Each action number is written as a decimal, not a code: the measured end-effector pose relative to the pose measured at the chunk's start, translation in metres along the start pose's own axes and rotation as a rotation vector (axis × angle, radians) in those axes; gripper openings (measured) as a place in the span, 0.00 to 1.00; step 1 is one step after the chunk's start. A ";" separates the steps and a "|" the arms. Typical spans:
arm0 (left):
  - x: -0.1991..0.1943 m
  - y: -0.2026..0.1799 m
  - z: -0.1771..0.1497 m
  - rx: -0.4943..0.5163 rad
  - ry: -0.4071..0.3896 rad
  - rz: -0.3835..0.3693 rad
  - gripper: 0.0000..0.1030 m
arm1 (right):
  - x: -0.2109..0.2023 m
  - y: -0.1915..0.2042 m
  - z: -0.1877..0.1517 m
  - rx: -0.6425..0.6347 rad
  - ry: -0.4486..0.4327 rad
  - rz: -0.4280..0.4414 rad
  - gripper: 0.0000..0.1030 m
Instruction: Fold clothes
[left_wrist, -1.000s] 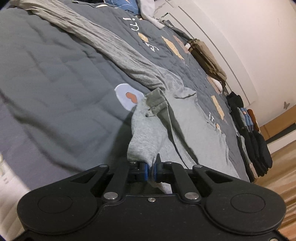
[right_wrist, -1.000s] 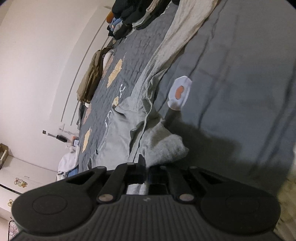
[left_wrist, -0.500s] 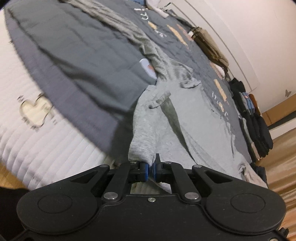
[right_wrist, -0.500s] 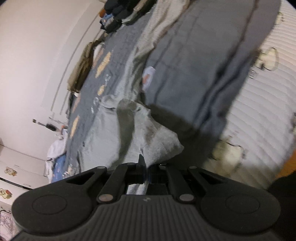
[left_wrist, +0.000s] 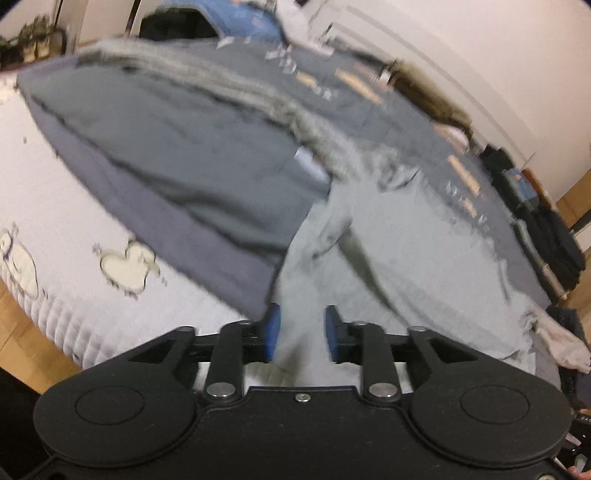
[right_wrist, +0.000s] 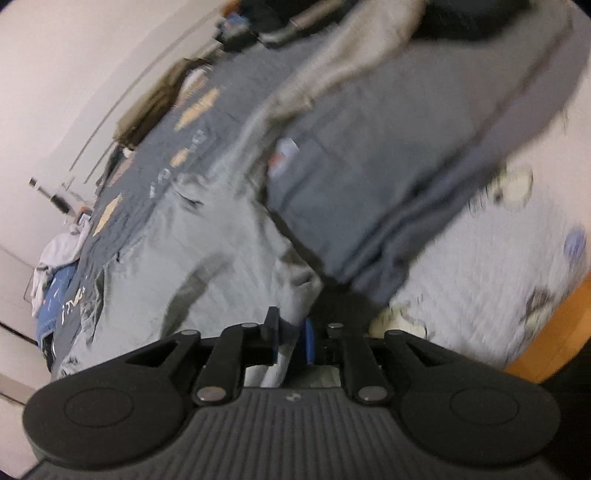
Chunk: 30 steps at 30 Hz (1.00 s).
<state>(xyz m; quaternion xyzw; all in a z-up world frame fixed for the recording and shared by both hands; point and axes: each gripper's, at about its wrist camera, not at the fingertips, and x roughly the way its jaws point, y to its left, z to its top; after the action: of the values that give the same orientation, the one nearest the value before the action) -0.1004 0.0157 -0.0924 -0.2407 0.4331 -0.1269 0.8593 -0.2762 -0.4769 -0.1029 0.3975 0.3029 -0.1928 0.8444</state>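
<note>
Since a second ago my left gripper (left_wrist: 301, 334) has parted its jaws wide, cloth loose between | right gripper (right_wrist: 290, 334) jaws narrow, gap showing, grey garment (left_wrist: 399, 266) edge between, grip uncertain | garment drawn to bed (left_wrist: 74, 221) edge, long axis running from jaws toward upper right | both grippers equally near.

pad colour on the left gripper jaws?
Blue pads on black fingers, clearest in the left wrist view.
</note>
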 end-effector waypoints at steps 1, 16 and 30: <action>0.000 -0.003 0.001 0.014 -0.007 -0.004 0.31 | -0.002 0.006 0.002 -0.022 -0.002 0.017 0.21; 0.043 -0.045 0.010 0.183 0.009 -0.063 0.33 | 0.070 0.116 -0.011 -0.338 0.229 0.230 0.41; 0.083 -0.041 0.036 0.070 0.035 -0.121 0.34 | 0.130 0.152 0.000 -0.319 0.290 0.355 0.41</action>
<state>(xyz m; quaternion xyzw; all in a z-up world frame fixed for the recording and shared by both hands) -0.0224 -0.0436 -0.1091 -0.2340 0.4283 -0.1979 0.8501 -0.0934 -0.3946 -0.1050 0.3297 0.3727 0.0672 0.8648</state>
